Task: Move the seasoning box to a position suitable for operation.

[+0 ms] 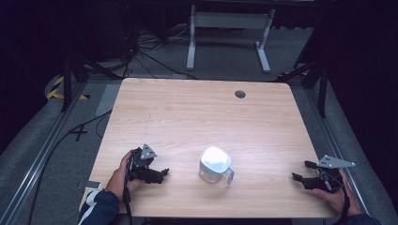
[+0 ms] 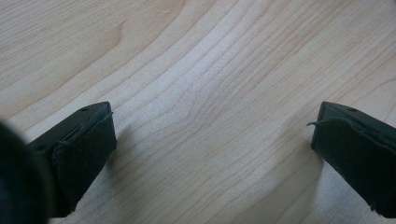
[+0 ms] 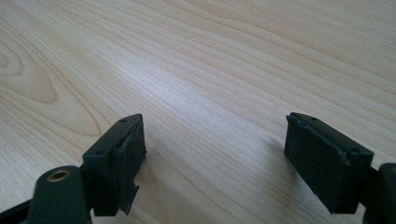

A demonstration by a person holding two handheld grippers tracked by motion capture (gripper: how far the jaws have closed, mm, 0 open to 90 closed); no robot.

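Tools, left (image 1: 162, 174) and right (image 1: 297, 170), rest wide-open and empty on the tabletop (image 1: 197, 112); reaching the pitcher (image 1: 215, 165) likely comes next.

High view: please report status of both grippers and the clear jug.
Left gripper open, holding nothing. Right gripper open, holding nothing. Clear plastic jug with handle upright between them, untouched. Wooden table otherwise bare.

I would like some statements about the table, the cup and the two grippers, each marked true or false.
1. The white cup stands between the two grippers. True.
2. The left gripper is shut on the cup. False: its jaws stand apart with only bare table between them.
3. The right gripper is open. True.
4. The cup's handle points to the person's left. False: it points to the right.
5. The cup lies on the floor. False: it is on the table.
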